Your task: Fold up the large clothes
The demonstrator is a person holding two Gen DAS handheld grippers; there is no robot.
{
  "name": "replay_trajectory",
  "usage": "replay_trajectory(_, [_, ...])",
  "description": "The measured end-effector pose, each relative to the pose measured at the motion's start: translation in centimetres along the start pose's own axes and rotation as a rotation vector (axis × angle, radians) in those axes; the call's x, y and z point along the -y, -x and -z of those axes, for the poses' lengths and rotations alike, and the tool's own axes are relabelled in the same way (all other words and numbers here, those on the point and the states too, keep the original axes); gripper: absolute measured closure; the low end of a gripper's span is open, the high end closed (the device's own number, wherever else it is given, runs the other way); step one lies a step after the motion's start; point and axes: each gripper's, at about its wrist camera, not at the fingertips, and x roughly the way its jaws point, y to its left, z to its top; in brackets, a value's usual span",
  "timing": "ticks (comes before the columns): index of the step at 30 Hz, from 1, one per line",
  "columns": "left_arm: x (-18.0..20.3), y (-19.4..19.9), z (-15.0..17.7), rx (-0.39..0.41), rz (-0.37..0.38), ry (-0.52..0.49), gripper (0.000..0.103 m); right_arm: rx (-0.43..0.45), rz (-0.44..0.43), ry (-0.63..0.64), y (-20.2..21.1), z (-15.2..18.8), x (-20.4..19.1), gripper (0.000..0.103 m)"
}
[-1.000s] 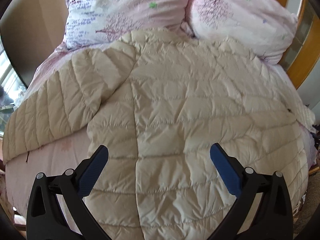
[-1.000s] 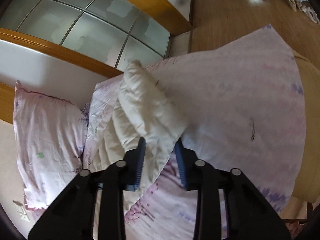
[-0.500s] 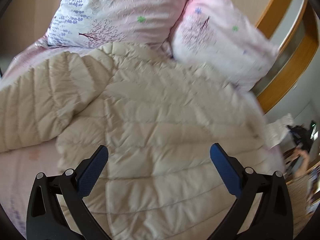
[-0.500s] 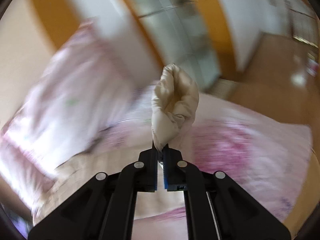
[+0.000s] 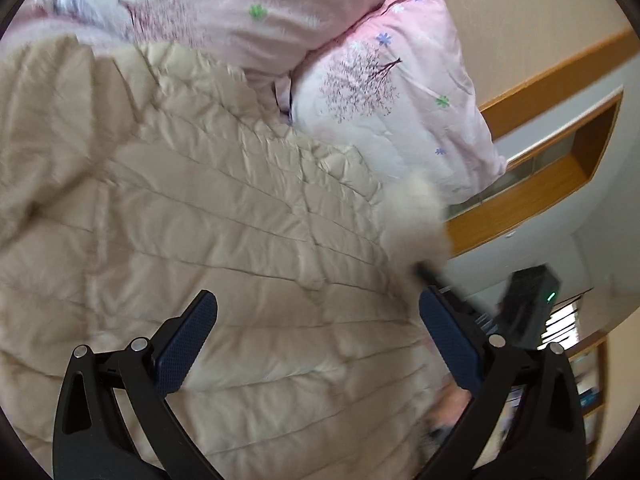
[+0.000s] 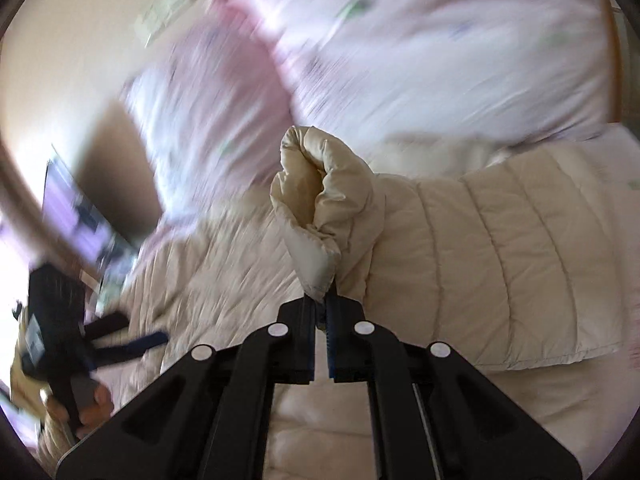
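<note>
A cream quilted puffer jacket (image 5: 208, 216) lies spread on the bed and fills the left wrist view. My left gripper (image 5: 316, 344) is open and empty, hovering over the jacket's lower body. My right gripper (image 6: 322, 312) is shut on the jacket's sleeve cuff (image 6: 316, 200), which bunches up above its fingertips; the sleeve (image 6: 500, 256) trails off to the right across the jacket. The right gripper (image 5: 424, 270) with the lifted sleeve also shows blurred at the right of the left wrist view. The left gripper (image 6: 132, 344) shows blurred at the left of the right wrist view.
Two pink floral pillows (image 5: 384, 92) lie at the head of the bed beyond the jacket. A wooden-framed panel (image 5: 560, 152) stands to the right of the bed. Pink bedsheet (image 6: 304, 428) shows below the sleeve.
My right gripper has closed on the sleeve cuff, lifted it and swung it over the jacket body. My left gripper has shifted right over the jacket, still open.
</note>
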Motion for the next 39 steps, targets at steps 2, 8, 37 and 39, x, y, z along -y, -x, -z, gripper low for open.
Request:
replay_trajectory(2, [-0.1,-1.3,-0.1,-0.03,0.022,0.035,0.006,-0.08,-0.029,0.036,-1.9,1.3,-1.1,0.092])
replay_trajectory(8, [0.0,-5.4,0.3,-0.125,0.036,0.095,0.014,-0.123,-0.092,-0.035,-0.3,2.1,0.0,0.041])
replay_trajectory(37, [-3.6,-3.8,-5.0,0.032,-0.153,0.012,0.099,0.119,0.061,-0.715,1.9,2.9,16.4,0.085])
replay_trajectory(39, [-4.5,-4.3,-4.7,0.011,-0.176,0.027,0.099,0.145,0.12,-0.641,2.0,2.7,15.4,0.092])
